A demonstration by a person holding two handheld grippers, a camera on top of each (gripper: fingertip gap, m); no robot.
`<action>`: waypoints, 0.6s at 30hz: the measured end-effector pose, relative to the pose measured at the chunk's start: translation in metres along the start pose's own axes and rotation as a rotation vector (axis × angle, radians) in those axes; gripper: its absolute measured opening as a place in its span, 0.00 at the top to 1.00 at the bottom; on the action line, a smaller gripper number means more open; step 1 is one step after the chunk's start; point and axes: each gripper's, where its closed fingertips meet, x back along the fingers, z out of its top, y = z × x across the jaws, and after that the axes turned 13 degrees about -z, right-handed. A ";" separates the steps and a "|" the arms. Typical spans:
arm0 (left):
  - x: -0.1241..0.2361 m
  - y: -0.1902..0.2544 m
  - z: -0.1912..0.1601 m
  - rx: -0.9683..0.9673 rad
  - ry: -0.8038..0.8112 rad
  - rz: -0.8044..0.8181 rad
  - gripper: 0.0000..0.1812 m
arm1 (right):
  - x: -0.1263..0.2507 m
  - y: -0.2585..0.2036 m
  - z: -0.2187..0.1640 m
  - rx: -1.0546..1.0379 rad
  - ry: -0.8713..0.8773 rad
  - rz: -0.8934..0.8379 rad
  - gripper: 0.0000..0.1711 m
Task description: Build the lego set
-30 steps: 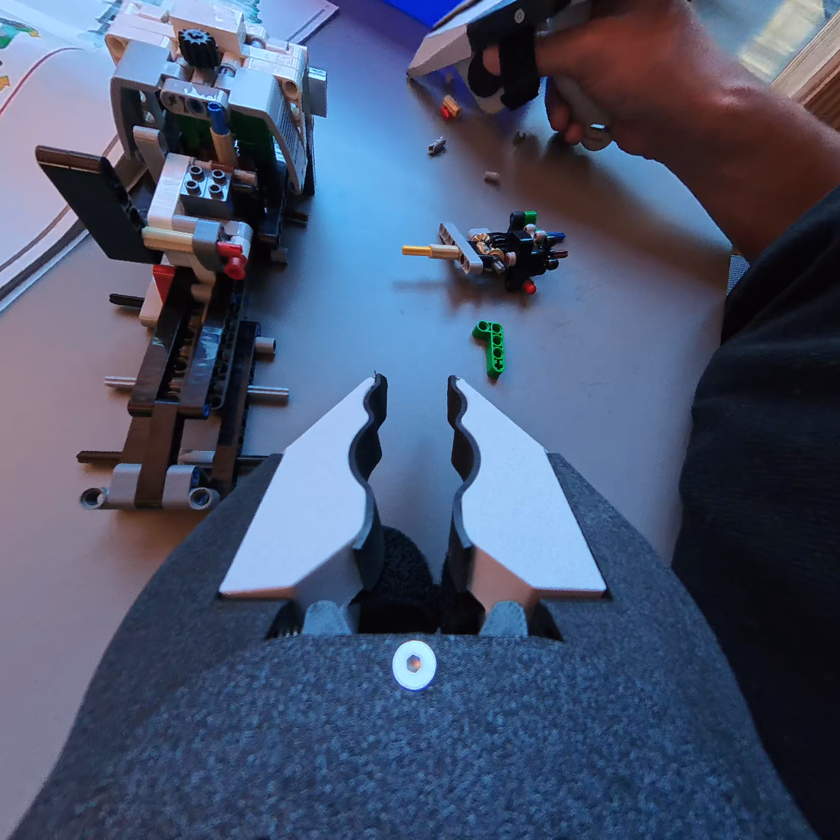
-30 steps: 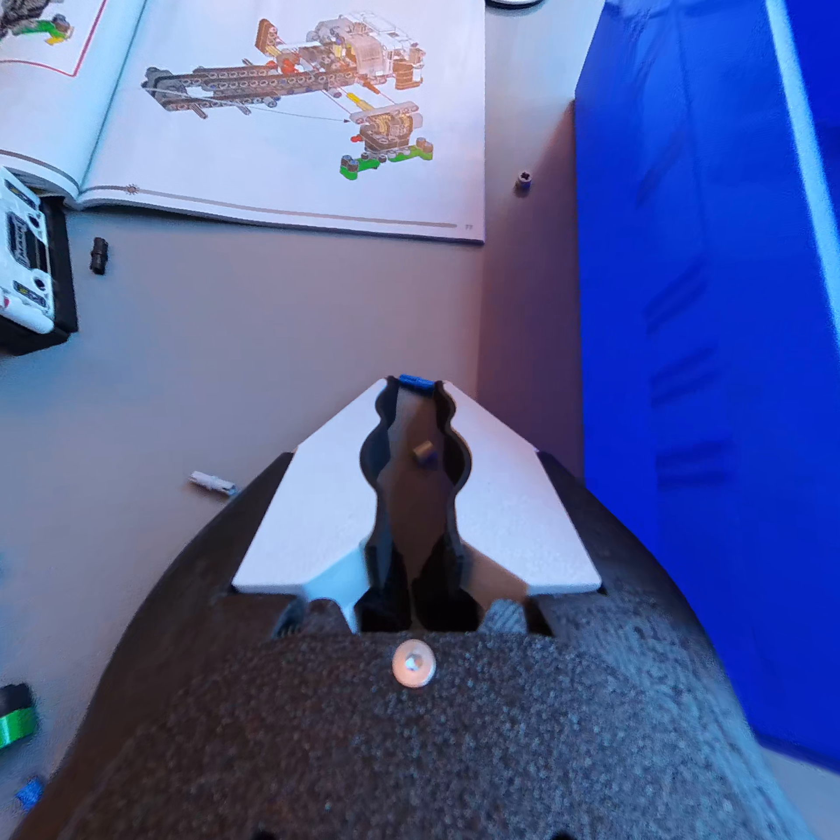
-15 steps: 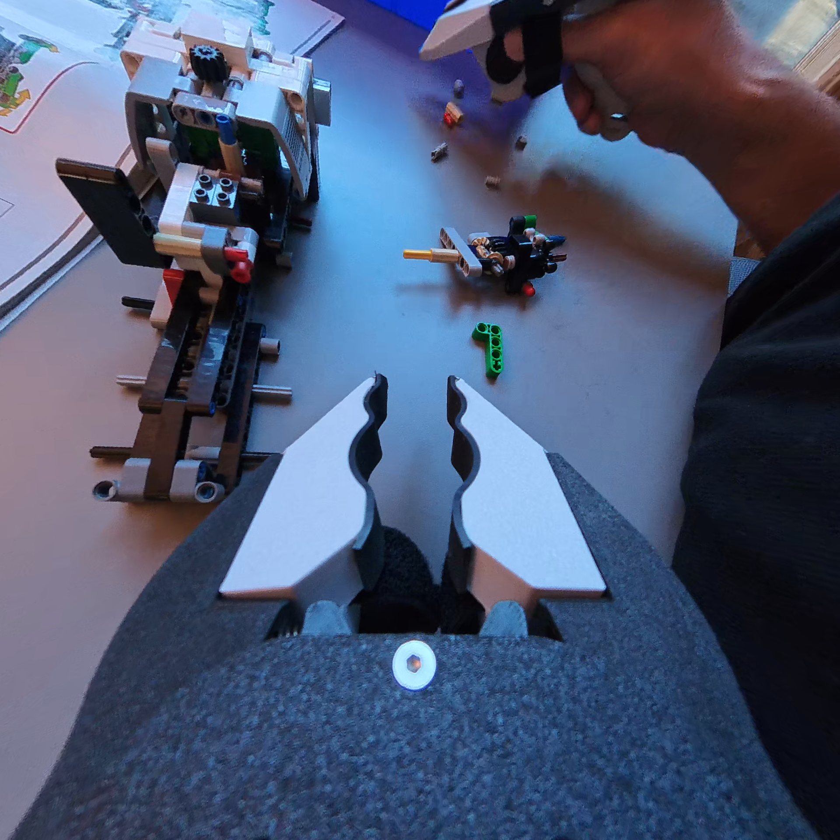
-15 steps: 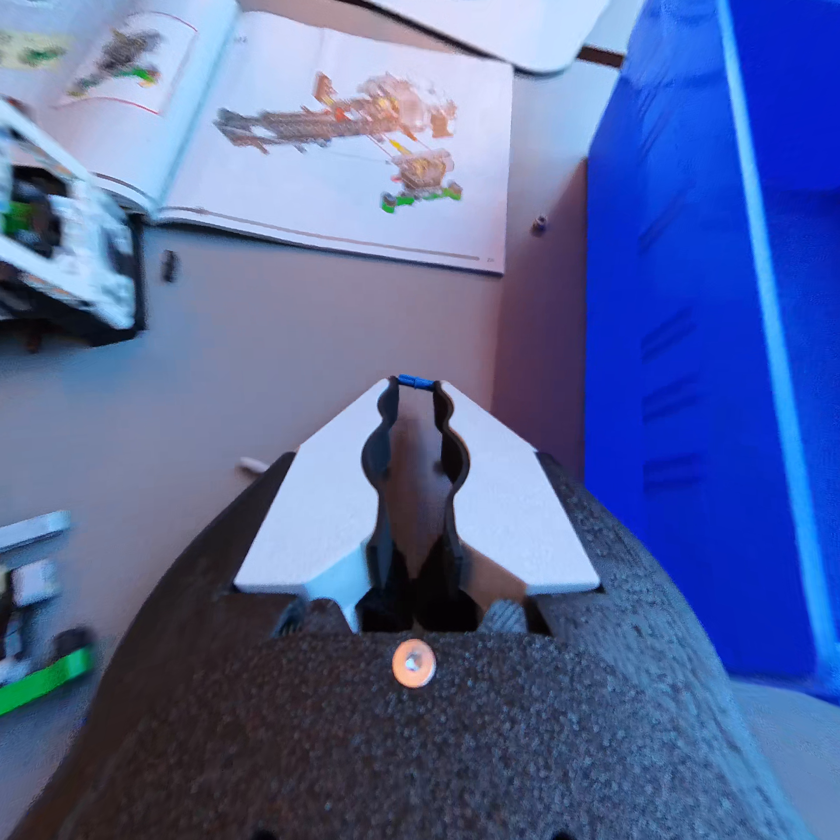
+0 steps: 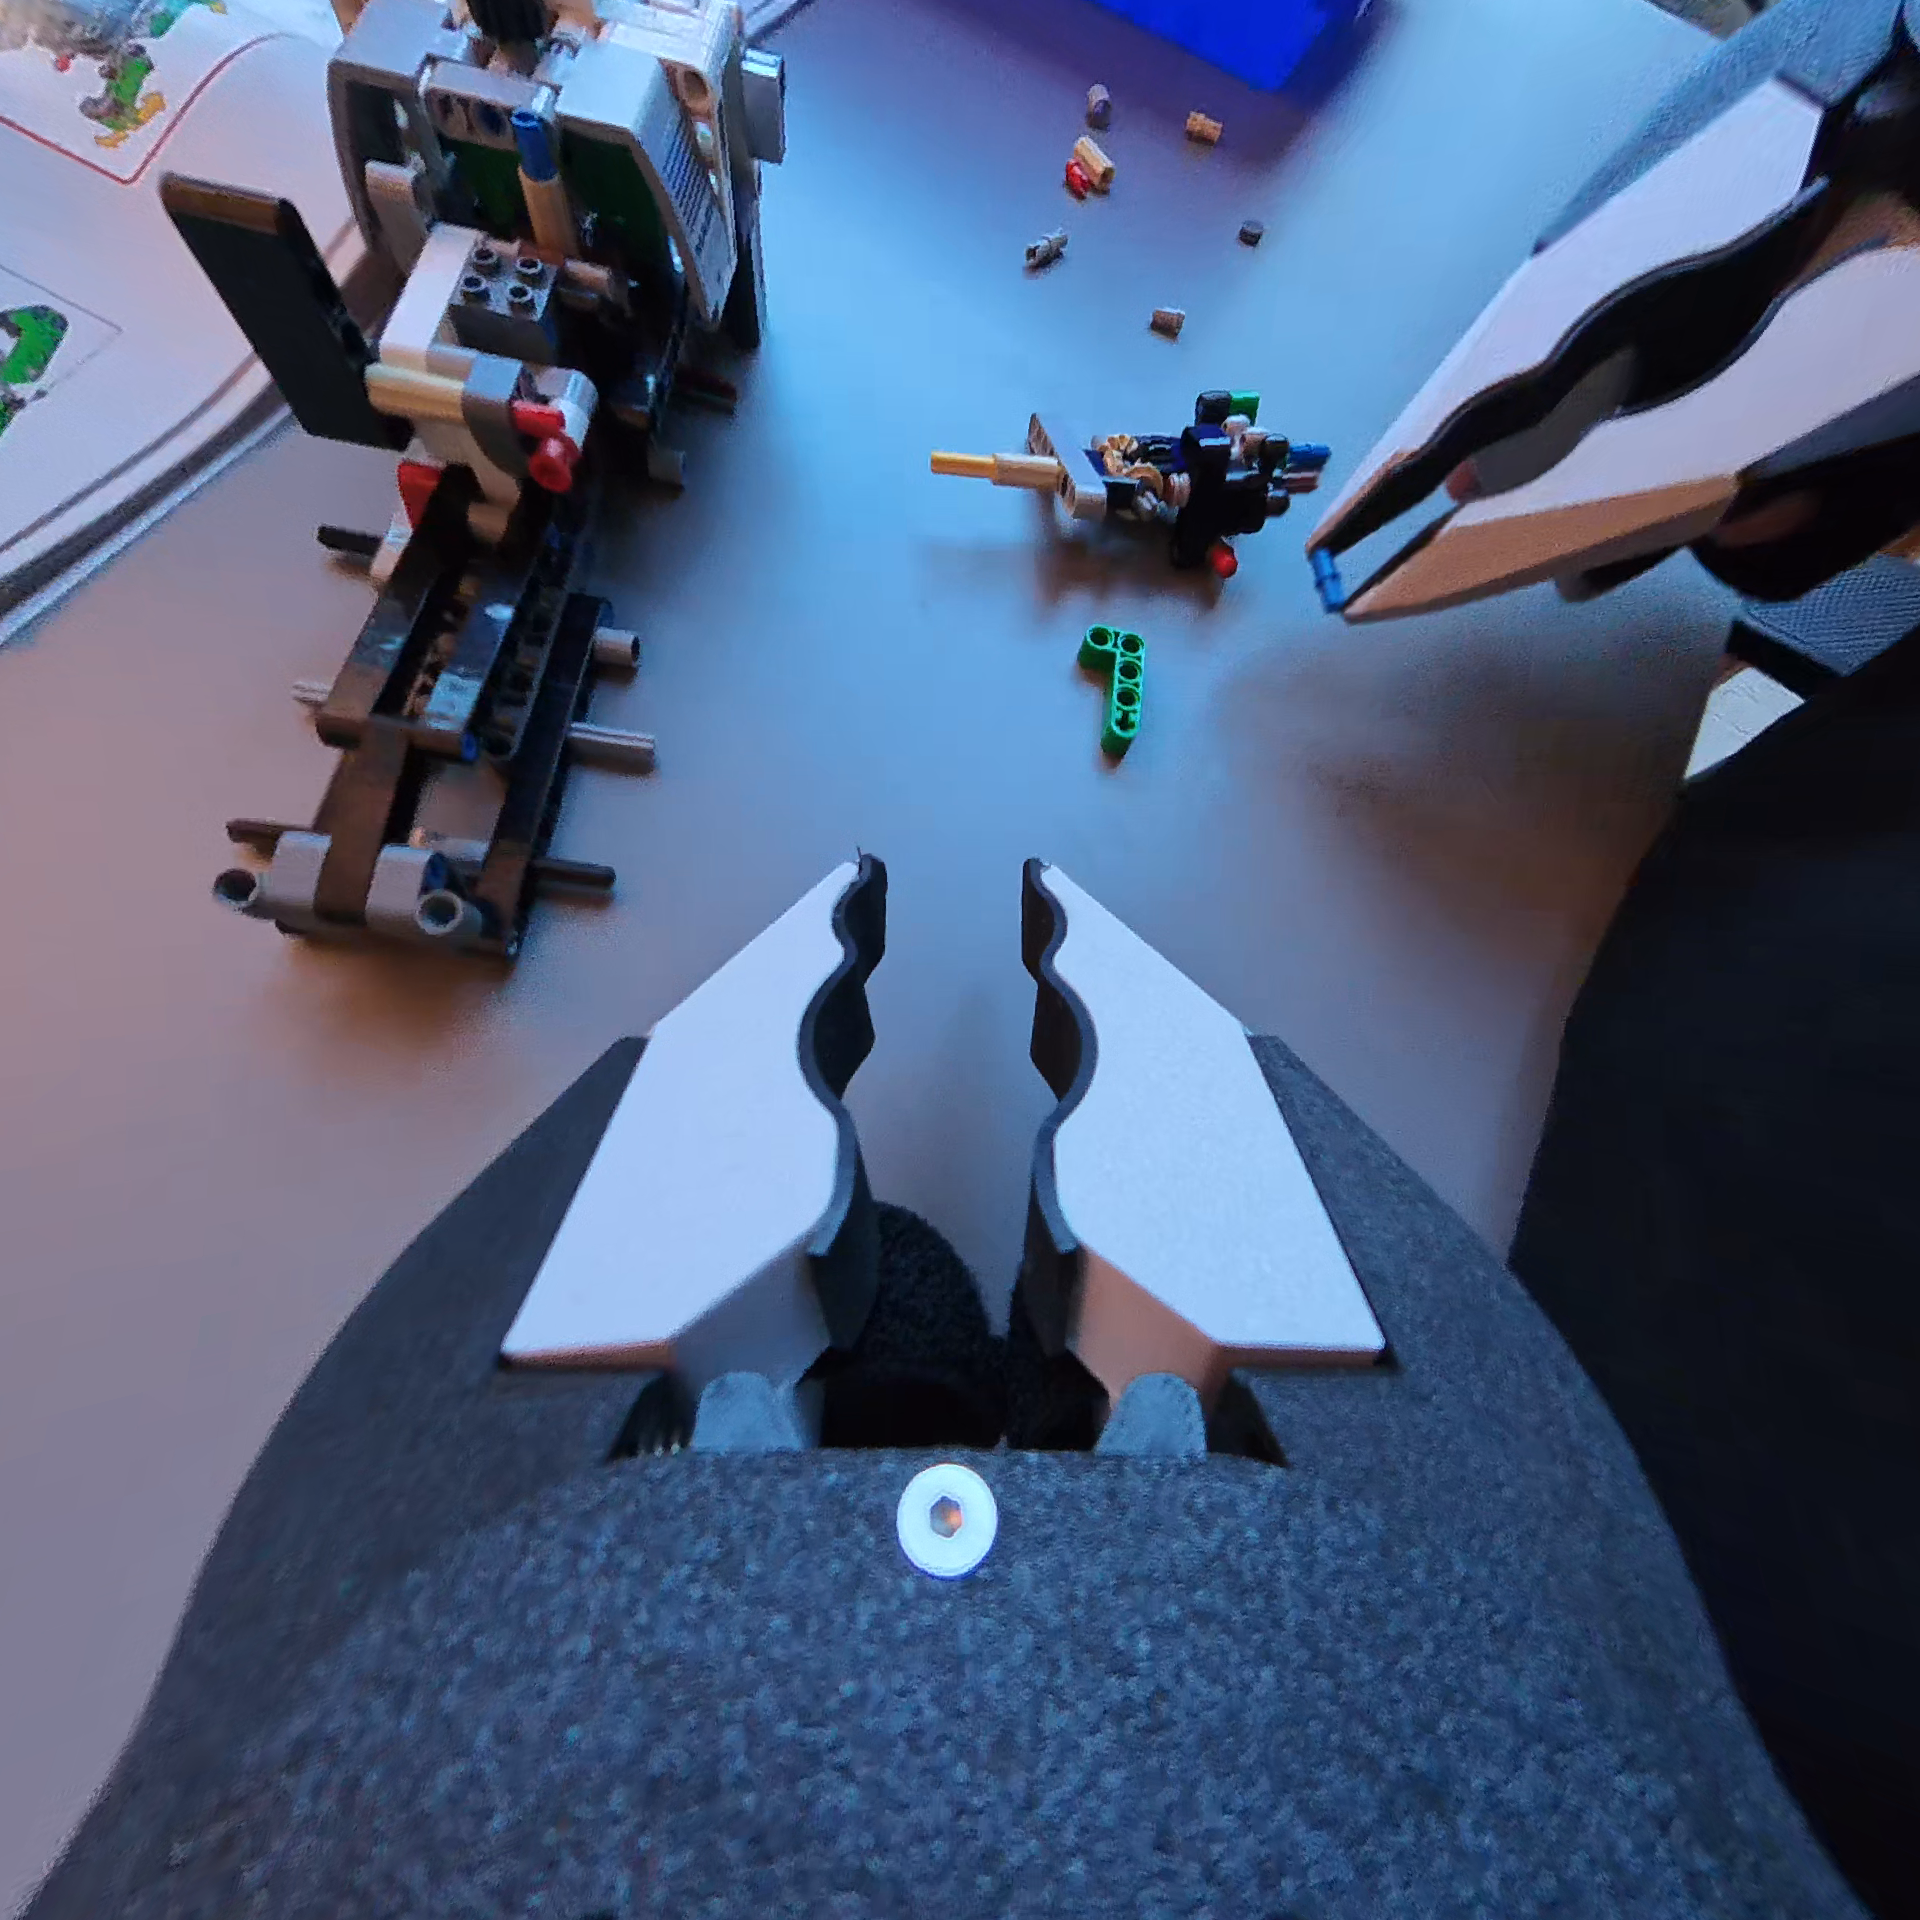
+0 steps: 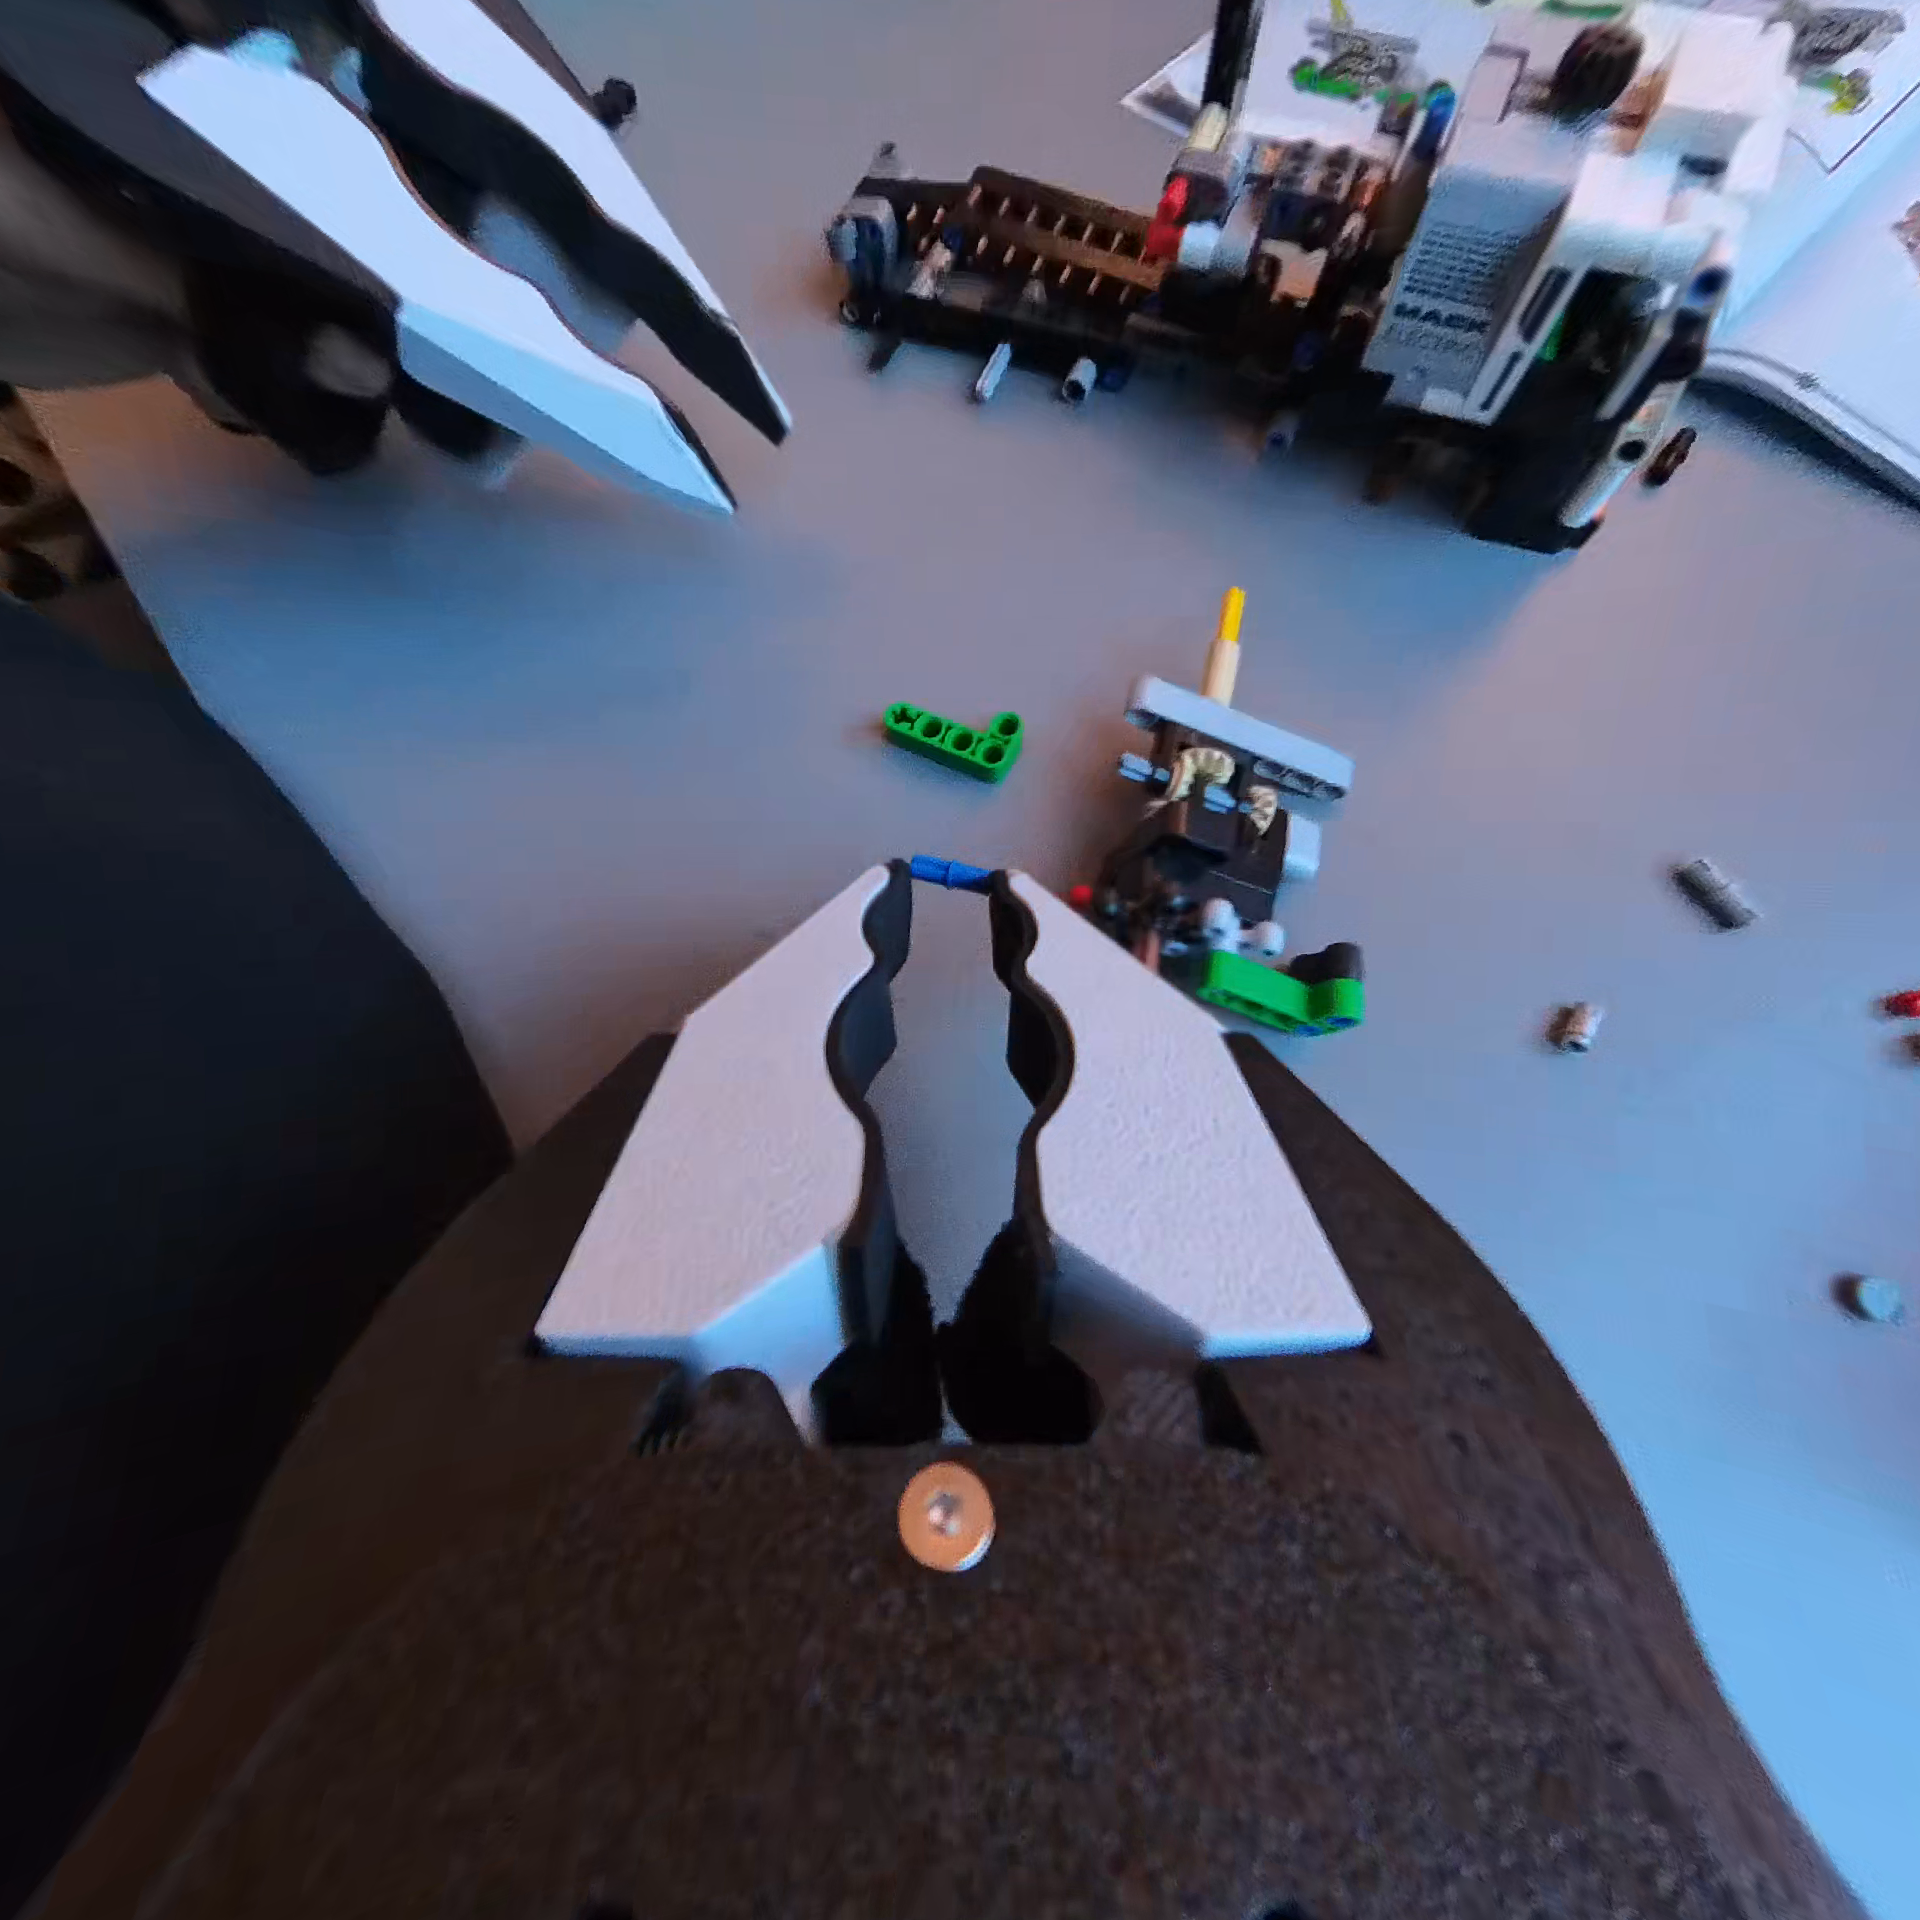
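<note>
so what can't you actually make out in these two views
- Truck model: top cut off by the left wrist view's edge; blurred in the right wrist view.
- Instruction booklet: mostly out of frame.
- Loose small pieces: too small to identify.
- Blue pin: its ends hidden by the right gripper's fingers.

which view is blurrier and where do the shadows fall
Right wrist view: softer, with motion blur on the left gripper and the truck model; the blue pin stays fairly sharp. Left wrist view: crisper; the right gripper casts a broad soft shadow on the table, right of the green L-shaped beam.
</note>
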 end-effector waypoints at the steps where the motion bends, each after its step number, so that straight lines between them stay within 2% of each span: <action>1: 0.002 0.001 -0.002 0.007 0.002 0.013 0.87 | -0.003 -0.002 -0.003 0.007 -0.006 -0.016 0.92; 5: 0.029 -0.019 -0.014 0.058 0.025 0.165 0.87 | -0.014 0.000 -0.008 0.036 -0.021 -0.080 0.92; 11: 0.132 -0.103 -0.073 0.212 -0.027 0.568 0.84 | -0.024 0.001 -0.015 0.062 -0.039 -0.101 0.92; 13: 0.146 -0.114 -0.079 0.260 0.015 0.594 0.84 | -0.025 0.002 -0.014 0.067 -0.034 -0.114 0.92; 15: 0.145 -0.117 -0.079 0.279 0.052 0.551 0.84 | -0.026 0.000 -0.012 0.078 -0.029 -0.120 0.92; 18: 0.142 -0.123 -0.077 0.205 0.010 0.543 0.84 | -0.029 -0.002 -0.010 0.081 -0.024 -0.125 0.91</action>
